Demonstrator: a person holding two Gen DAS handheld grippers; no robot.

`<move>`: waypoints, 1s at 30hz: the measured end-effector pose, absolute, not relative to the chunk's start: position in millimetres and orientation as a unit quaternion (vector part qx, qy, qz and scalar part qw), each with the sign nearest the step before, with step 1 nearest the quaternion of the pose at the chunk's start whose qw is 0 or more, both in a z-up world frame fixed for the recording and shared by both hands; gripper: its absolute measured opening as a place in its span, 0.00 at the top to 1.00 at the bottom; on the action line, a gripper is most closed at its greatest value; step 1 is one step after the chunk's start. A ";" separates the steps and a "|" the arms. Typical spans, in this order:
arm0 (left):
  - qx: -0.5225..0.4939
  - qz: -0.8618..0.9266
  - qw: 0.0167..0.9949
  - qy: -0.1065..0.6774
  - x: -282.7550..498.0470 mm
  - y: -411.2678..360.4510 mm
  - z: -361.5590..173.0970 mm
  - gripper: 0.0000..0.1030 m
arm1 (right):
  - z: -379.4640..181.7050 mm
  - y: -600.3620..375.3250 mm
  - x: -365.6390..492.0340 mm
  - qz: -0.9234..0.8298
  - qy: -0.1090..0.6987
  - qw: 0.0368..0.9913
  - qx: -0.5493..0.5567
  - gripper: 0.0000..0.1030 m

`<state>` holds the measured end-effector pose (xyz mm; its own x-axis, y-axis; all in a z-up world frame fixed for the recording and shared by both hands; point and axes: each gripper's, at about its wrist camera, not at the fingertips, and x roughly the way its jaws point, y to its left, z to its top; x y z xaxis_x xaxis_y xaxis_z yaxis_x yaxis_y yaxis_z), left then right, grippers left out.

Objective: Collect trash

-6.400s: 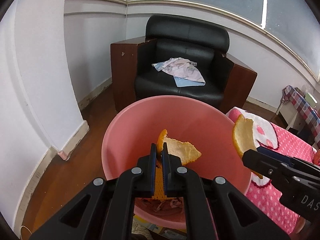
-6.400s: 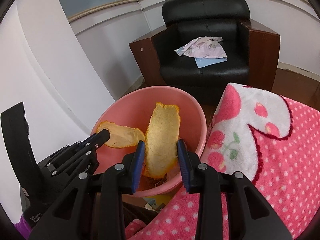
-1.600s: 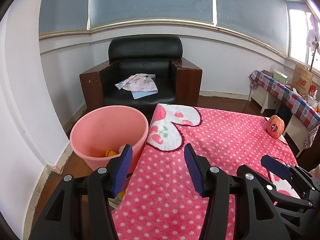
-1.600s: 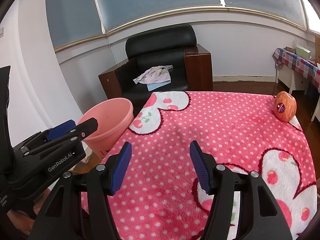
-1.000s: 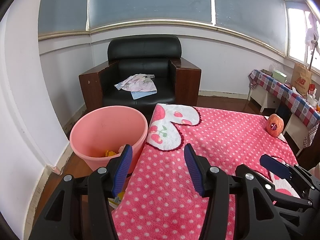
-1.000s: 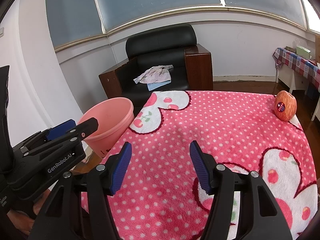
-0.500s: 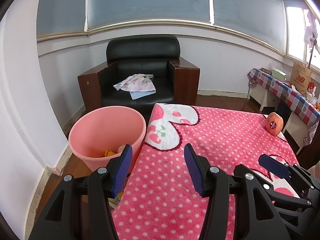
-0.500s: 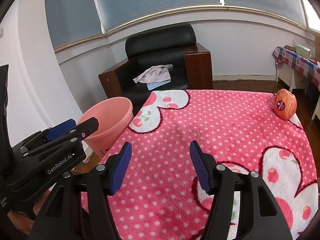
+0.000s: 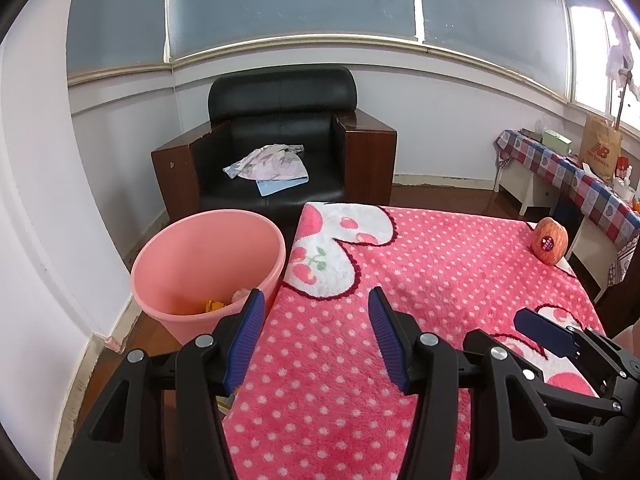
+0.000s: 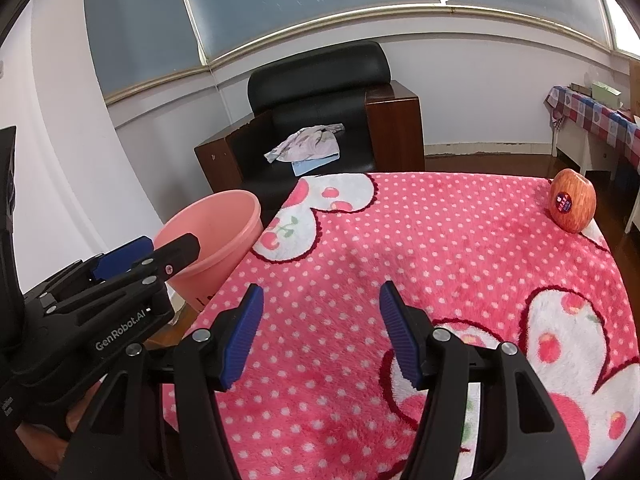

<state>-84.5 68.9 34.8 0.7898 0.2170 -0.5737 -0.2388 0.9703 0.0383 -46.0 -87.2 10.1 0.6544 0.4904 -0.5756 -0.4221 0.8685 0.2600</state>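
A pink bucket [image 9: 208, 240] stands on the floor at the left edge of the table, with orange peel scraps [image 9: 214, 305] lying at its bottom. My left gripper [image 9: 316, 312] hangs open and empty over the pink polka-dot cloth [image 9: 420, 280], just right of the bucket. My right gripper [image 10: 320, 304] is open too, with nothing between its blue pads, above the middle of the cloth [image 10: 440, 248]. The right gripper's tip [image 9: 548, 336] shows at the lower right of the left wrist view. In the right wrist view the bucket [image 10: 216, 220] sits behind the left gripper's fingers [image 10: 136, 258].
A red apple [image 9: 549, 241] with a sticker rests at the far right corner of the table, also in the right wrist view [image 10: 572, 200]. A black armchair [image 9: 280, 148] with crumpled cloth on its seat stands beyond the bucket. A side table [image 9: 568, 176] with a checked cover lines the right wall.
Since the oldest frames both grippers have let go of their peels and drawn back from over the bucket. Over the last second nothing has visibly moved.
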 end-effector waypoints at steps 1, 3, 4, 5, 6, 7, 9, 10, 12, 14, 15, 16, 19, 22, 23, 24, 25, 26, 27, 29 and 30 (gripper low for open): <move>-0.018 0.120 0.946 0.301 -84.1 68.7 34.6 0.48 | 10.1 -87.1 -46.0 0.251 0.331 0.908 0.052 0.41; -0.017 0.120 0.945 0.303 -82.8 67.8 33.8 0.48 | 9.0 -87.9 -44.7 0.251 0.333 0.907 0.053 0.41; -0.015 0.120 0.945 0.303 -82.4 67.3 33.2 0.48 | 8.3 -88.8 -43.7 0.251 0.334 0.907 0.054 0.41; -0.014 0.119 0.945 0.304 -81.9 66.7 32.7 0.48 | 7.9 -89.5 -43.4 0.250 0.334 0.907 0.055 0.41; -0.013 0.119 0.945 0.305 -81.1 66.1 32.2 0.48 | 7.6 -90.4 -43.0 0.250 0.334 0.907 0.055 0.41; -0.012 0.117 0.945 0.305 -80.3 65.5 31.7 0.48 | 7.3 -91.2 -42.3 0.249 0.334 0.907 0.056 0.41; -0.010 0.116 0.945 0.306 -78.7 63.8 31.0 0.48 | 6.5 -93.4 -41.3 0.247 0.335 0.907 0.058 0.41; -0.010 0.115 0.945 0.306 -77.8 63.0 30.9 0.48 | 6.3 -94.3 -40.9 0.246 0.336 0.908 0.058 0.41; -0.008 0.114 0.945 0.307 -76.9 61.7 30.5 0.48 | 5.7 -96.4 -40.2 0.243 0.336 0.908 0.059 0.41; -0.008 0.113 0.945 0.307 -76.4 61.4 30.3 0.48 | 5.6 -98.9 -39.8 0.240 0.337 0.909 0.060 0.41; -0.007 0.112 0.945 0.307 -75.9 60.6 29.9 0.48 | 5.6 -100.1 -39.6 0.239 0.337 0.909 0.060 0.41; -0.006 0.112 0.945 0.307 -76.1 59.6 29.4 0.48 | 5.3 -100.7 -39.5 0.238 0.337 0.909 0.061 0.41; -0.005 0.108 0.945 0.308 -76.4 57.8 29.4 0.48 | 3.8 -102.5 -39.5 0.236 0.339 0.908 0.062 0.41; -0.003 0.106 0.945 0.308 -76.9 55.6 29.0 0.48 | 3.6 -103.1 -40.6 0.235 0.340 0.909 0.063 0.41; -0.002 0.105 0.945 0.308 -77.1 55.1 28.8 0.48 | 3.2 -103.5 -40.6 0.235 0.340 0.909 0.063 0.41; -0.002 0.105 0.945 0.309 -77.2 54.8 28.6 0.48 | 3.2 -103.8 -41.0 0.234 0.340 0.909 0.063 0.41; -0.003 0.105 0.945 0.308 -77.2 54.9 29.0 0.48 | 3.1 -104.2 -41.1 0.234 0.340 0.909 0.064 0.41; -0.002 0.105 0.945 0.308 -77.0 54.8 29.1 0.48 | 3.5 -103.9 -41.3 0.233 0.340 0.909 0.064 0.41; -0.002 0.105 0.945 0.308 -77.0 54.2 28.9 0.48 | 3.4 -104.0 -40.8 0.233 0.340 0.909 0.064 0.41; -0.003 0.105 0.945 0.309 -77.1 54.5 28.9 0.48 | 3.1 -104.2 -40.7 0.233 0.341 0.909 0.065 0.41; -0.003 0.105 0.945 0.309 -77.0 54.6 29.0 0.48 | 3.1 -104.3 -40.8 0.233 0.340 0.909 0.065 0.41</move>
<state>-77.0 54.6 29.0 0.7874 0.1978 -0.5839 -0.2009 0.9778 0.0603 -40.8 -104.3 3.1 0.6600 0.4672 -0.5883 -0.3786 0.8832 0.2766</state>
